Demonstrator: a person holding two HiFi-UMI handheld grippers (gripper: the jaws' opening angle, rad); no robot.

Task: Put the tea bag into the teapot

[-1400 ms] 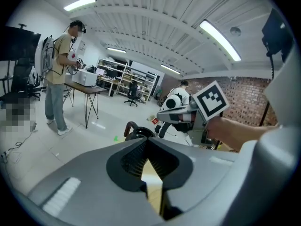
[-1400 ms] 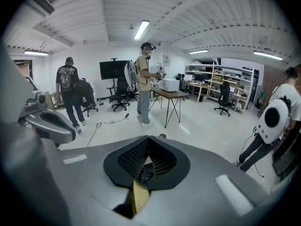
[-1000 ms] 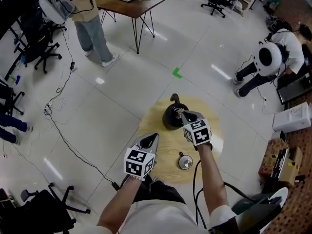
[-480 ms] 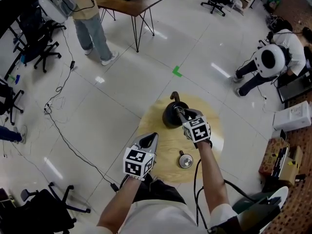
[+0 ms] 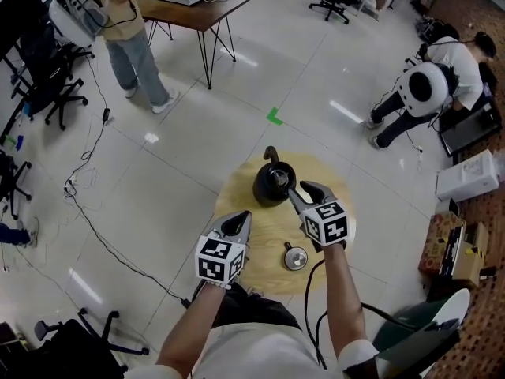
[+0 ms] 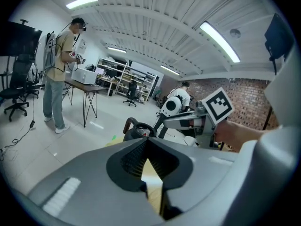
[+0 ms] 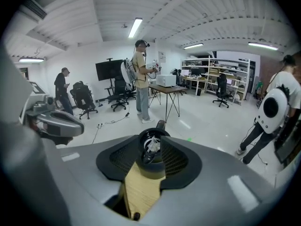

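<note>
A black teapot [image 5: 272, 184] stands open at the far side of the round wooden table [image 5: 256, 239]. In the right gripper view a white tea bag [image 7: 153, 145] lies inside the teapot [image 7: 151, 161]. My right gripper [image 5: 302, 189] hovers just right of the pot, near its rim; its jaws are opening and hold nothing. The pot's metal lid [image 5: 295, 257] lies on the table between my arms. My left gripper [image 5: 239, 221] hangs over the table's near left, its tips together and empty. The left gripper view shows the teapot [image 6: 136, 128] ahead.
A person [image 5: 126, 30] stands at the far left by a desk [image 5: 197, 6]. Another person [image 5: 430, 93] crouches at the far right. Cables [image 5: 95, 212] run over the tiled floor on the left. Boxes [image 5: 469, 176] sit at the right, office chairs [image 5: 55, 93] at the left.
My right gripper's jaws have gone from closed over the teapot's mouth to wide apart, and it has drawn back slightly. The left gripper has stayed where it was.
</note>
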